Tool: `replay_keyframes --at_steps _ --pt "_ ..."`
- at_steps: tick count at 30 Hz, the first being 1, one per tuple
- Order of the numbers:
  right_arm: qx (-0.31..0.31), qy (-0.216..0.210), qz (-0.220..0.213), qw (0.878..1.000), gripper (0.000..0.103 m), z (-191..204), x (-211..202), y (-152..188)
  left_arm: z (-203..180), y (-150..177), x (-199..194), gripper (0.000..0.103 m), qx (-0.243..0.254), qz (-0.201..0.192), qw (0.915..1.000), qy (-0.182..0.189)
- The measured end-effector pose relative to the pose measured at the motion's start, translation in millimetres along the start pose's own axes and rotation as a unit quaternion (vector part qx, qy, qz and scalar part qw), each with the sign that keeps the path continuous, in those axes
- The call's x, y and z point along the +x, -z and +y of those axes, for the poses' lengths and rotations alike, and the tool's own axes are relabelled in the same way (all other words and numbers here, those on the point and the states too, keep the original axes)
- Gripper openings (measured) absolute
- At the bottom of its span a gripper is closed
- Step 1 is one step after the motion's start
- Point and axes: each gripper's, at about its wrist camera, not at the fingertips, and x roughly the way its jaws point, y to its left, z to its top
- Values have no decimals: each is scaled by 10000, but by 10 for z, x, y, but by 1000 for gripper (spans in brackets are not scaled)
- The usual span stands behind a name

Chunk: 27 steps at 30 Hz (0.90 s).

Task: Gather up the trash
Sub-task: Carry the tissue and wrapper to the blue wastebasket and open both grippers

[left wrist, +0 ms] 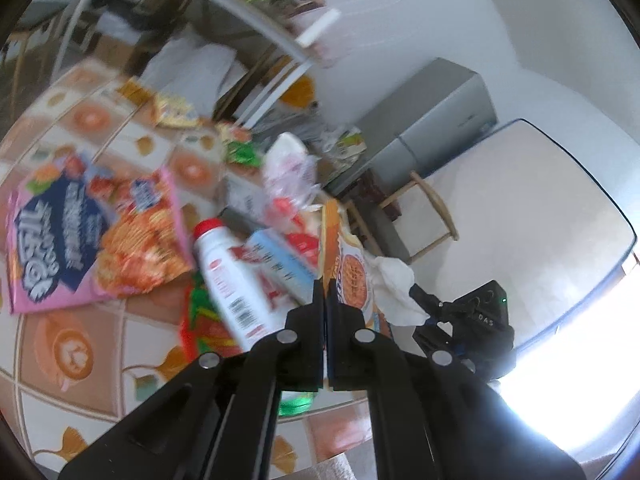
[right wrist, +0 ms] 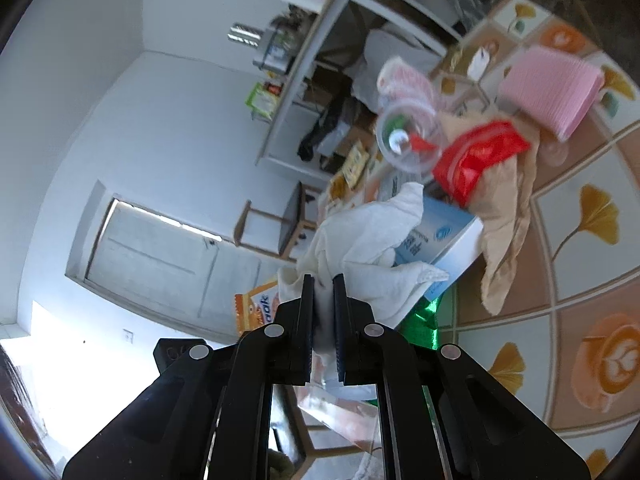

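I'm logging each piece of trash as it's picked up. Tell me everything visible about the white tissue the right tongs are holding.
The white tissue is a soft, crumpled sheet, like paper towel, with folds and a faintly textured edge. The right tongs are shut on its lower bunched part, and the rest fans up and to the right. It drapes over the corner of a light blue box at the table's edge. In the left wrist view it shows as a white wad beside the orange snack wrapper.

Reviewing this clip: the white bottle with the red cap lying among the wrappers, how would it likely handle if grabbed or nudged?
The white bottle lies on its side, so a nudge would probably roll it. Its smooth, rounded body looks rigid but likely slippery between tongs. It rests partly on a red and green wrapper, so it may slide.
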Motion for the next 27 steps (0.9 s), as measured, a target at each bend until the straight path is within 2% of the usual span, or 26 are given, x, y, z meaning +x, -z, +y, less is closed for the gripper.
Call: replay_keyframes --at_steps 6,9,14,18,21,25,27 --pt "-61 -28 -654 9978 7 -26 -654 1 -552 -24 231 0 606 54 9977 298" --pt "-42 211 -1077 9939 7 -144 -1085 68 -835 42 462 0 938 227 9947 357" --pt "235 853 -1597 9832 8 -525 -1722 235 -1399 335 1136 0 1612 718 9837 342" --pt "690 1483 -1896 9682 8 -939 -2165 358 -1787 649 1719 0 2020 1122 9723 355" --pt "1113 1828 -2017 9558 8 -1299 -2409 390 -2073 928 2279 0 2299 1545 9604 303" --pt "1570 2195 -2075 9403 9 -1739 -2541 375 -2266 1219 2941 1 2452 2050 9472 243" --pt "1849 2268 -2043 9341 9 -2021 -2570 341 -2342 1384 3263 1 2602 2290 9379 111"
